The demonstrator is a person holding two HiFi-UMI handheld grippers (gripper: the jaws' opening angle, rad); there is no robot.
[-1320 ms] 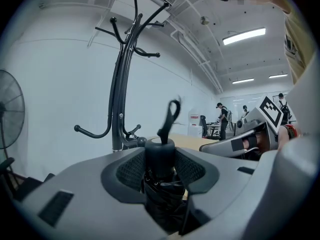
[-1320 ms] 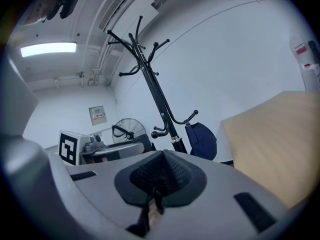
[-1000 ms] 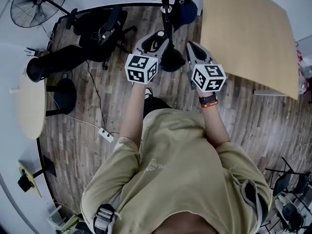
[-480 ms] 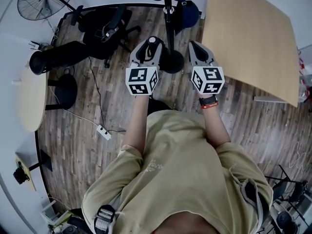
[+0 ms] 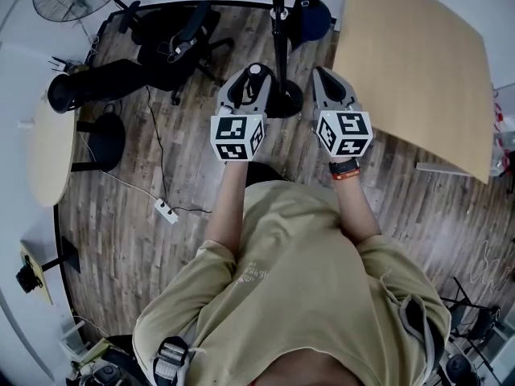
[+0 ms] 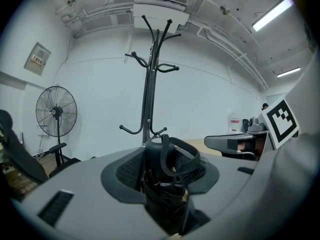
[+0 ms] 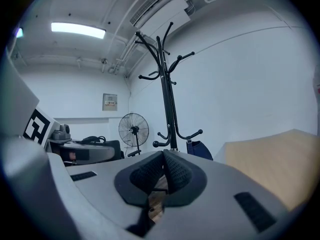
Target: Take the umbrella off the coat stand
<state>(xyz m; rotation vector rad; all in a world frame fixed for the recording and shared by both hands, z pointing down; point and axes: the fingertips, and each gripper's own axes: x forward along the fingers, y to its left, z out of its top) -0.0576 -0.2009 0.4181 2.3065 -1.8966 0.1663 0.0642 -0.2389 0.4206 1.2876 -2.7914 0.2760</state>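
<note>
- Left gripper (image 6: 167,170): fingers (image 6: 126,170) part-spread, pinching a folded black umbrella (image 6: 165,196) between the pads. Grip looks firm; the body fills the gap.
- Umbrella sits in that grip, not on the stand. Long axis roughly upright and crosswise to the fingers; the handle end pokes up above the pads, the folded canopy drops below them and out of sight.
- Key relation: coat stand (image 6: 149,84) lies straight ahead of the left fingers, beyond the umbrella. In the left gripper view the top of the strap loop (image 6: 186,156) overlaps a low hook (image 6: 159,132) on the pole. I cannot tell from that view alone whether they touch.
- Head view: left gripper sits on the near side of the pole and a little to its left, above the round base on the floor. The umbrella looks clear of the hooks, or very nearly so.
- Judgement: lift-off looks done or nearly done. What remains is drawing the umbrella back toward the body, away from the pole, watching that the loop does not snag.
- Right gripper (image 7: 162,173): fingers pressed together, nothing between them. It is level with the left, on the pole's right, beside the wooden table (image 5: 410,63).
- Umbrella's look: compact, matte black, pleated fabric bundled tight, with a flat black wrist strap curling over to the right.
</note>
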